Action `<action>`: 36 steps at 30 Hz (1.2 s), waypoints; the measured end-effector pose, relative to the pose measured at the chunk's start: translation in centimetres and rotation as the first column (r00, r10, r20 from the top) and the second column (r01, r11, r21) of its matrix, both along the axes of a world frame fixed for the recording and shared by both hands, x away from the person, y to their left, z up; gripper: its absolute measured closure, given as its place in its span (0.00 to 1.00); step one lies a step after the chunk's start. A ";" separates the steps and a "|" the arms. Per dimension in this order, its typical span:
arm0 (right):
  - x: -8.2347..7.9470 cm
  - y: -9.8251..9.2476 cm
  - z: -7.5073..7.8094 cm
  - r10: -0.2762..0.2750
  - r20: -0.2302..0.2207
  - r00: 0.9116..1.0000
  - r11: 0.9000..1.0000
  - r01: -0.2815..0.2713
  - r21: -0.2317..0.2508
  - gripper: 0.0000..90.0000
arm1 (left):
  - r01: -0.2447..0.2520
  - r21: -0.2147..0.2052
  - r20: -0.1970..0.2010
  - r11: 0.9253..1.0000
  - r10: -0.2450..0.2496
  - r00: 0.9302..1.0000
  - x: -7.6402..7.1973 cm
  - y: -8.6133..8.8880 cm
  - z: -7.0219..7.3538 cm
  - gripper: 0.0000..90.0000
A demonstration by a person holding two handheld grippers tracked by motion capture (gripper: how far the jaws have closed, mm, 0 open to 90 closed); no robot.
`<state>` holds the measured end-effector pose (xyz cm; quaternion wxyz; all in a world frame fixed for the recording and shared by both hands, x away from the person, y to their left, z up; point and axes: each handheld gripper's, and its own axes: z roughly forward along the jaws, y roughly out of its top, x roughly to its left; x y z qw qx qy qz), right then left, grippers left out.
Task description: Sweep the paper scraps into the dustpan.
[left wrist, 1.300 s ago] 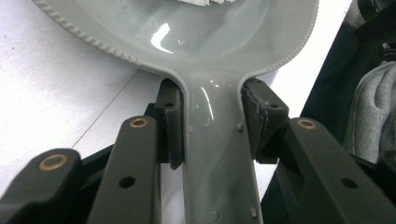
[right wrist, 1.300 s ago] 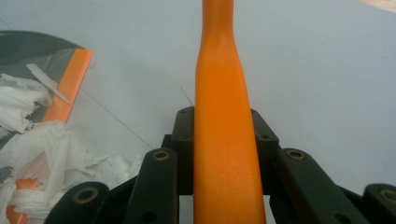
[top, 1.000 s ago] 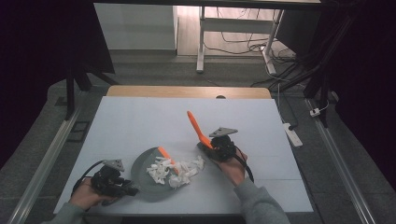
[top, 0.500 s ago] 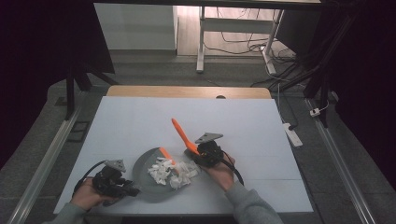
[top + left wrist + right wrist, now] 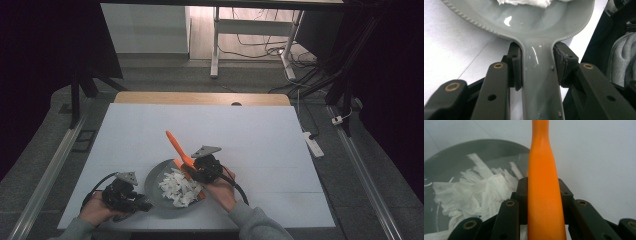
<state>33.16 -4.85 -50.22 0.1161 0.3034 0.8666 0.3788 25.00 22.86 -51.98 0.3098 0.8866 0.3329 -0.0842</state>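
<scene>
**Operator:** My left gripper's point(image 5: 131, 196) fingers point(image 5: 516, 65) are pinching the handle of a grey pan point(image 5: 156, 184), one pad on each side of it. My right gripper's point(image 5: 199, 169) fingers point(image 5: 522, 195) are clamped on an orange spatula point(image 5: 176, 147), whose handle points up and away from me across the table point(image 5: 260, 135).

**Listener:** Where does the pan sit, and what is in it?

**Operator:** It rests near the table's front edge, between my two hands. A loose heap of white shreds point(image 5: 179, 187) lies in it, and the spatula's lower end reaches into that heap.

**Listener:** What could go wrong?

**Operator:** I judge the shreds light, so a quick stir could flick some over the low rim onto the table. The smooth pan handle might also twist between the pads if the spatula pushes hard.

**Listener:** Give me the count.

**Operator:** One pan, one spatula, two grippers, one heap; the shreds are too many to count
</scene>
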 end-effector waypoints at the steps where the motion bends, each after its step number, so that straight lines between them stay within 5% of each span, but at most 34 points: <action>1: -0.2 0.3 0.1 0.002 0.006 1.000 1.000 -0.002 0.003 0.78 | 0.000 0.000 0.000 1.000 0.000 1.000 0.0 0.0 0.0 0.68; 10: -1.8 2.7 0.4 0.110 -0.013 0.994 0.992 -0.109 0.066 0.78 | -0.003 -0.005 -0.002 1.000 0.003 1.000 0.0 -0.1 -0.1 0.68; 14: -2.4 3.0 1.4 0.144 0.045 0.988 0.987 -0.147 0.068 0.78 | -0.002 -0.009 -0.003 1.000 0.002 1.000 0.1 -0.1 -0.1 0.68; 20: -1.7 1.4 2.9 0.095 0.077 0.993 0.988 -0.103 0.112 0.78 | -0.001 -0.013 -0.003 1.000 0.001 1.000 0.1 0.0 -0.2 0.68; 36: -0.3 -1.1 3.8 0.029 0.084 0.996 0.990 -0.040 0.139 0.78 | -0.016 -0.021 0.007 1.000 0.016 1.000 0.1 0.2 -0.1 0.68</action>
